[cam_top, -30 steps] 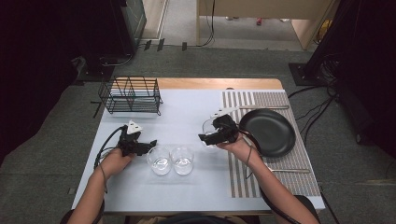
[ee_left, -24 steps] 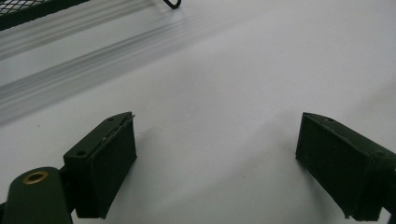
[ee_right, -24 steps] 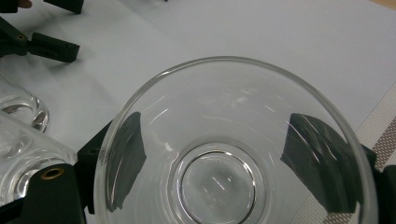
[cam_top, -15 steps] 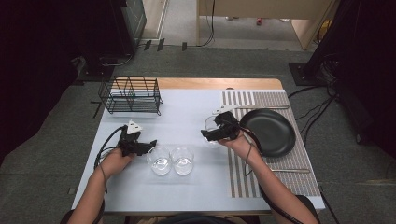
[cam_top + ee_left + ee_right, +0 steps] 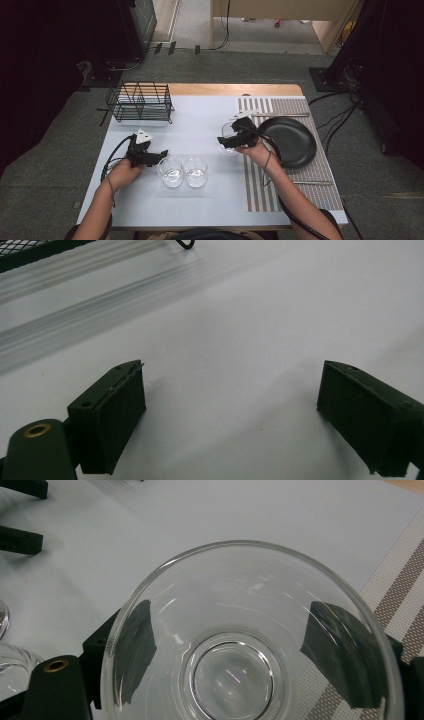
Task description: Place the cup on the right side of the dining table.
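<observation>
Glass is the hazard: the right hand-held gripper [image 5: 235, 655] clamps a clear round glass bowl [image 5: 250, 640] by its smooth curved wall, raised off the pale blue table [image 5: 200, 120] at the striped placemat's [image 5: 260, 185] edge; it could slip and crack. Nearer, two matching clear glass bowls [image 5: 184, 172] sit touching, so a careless set-down risks a knock. The left hand-held gripper [image 5: 230, 415] rests beside them, jaws wide and empty. Beyond, the black round pan [image 5: 292, 141] crowds the right side.
</observation>
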Demonstrator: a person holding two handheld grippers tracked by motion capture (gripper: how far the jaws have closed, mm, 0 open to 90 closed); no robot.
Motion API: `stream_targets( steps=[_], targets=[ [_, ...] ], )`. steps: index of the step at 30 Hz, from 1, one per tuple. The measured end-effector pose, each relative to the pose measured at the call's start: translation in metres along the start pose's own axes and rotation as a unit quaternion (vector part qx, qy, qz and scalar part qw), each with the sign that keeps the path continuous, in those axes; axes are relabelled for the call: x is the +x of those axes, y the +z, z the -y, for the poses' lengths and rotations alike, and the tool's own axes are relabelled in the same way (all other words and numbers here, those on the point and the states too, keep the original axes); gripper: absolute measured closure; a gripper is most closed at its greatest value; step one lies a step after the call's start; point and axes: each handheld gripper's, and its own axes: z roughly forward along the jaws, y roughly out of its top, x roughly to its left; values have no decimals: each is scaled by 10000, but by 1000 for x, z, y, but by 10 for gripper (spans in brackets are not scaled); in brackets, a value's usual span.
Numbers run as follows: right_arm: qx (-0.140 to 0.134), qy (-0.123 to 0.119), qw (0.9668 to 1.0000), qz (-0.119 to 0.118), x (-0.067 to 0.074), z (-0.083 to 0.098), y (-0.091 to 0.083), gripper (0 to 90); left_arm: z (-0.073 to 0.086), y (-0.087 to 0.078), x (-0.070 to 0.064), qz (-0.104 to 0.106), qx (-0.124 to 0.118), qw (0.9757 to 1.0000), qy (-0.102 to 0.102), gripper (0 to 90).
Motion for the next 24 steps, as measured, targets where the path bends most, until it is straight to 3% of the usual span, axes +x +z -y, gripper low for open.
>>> stream_targets(
  steps=[24],
  targets=[
    [30,132,9997,217,-14,1,3,185,0,0,0,14,9,10000,-10,118]
  ],
)
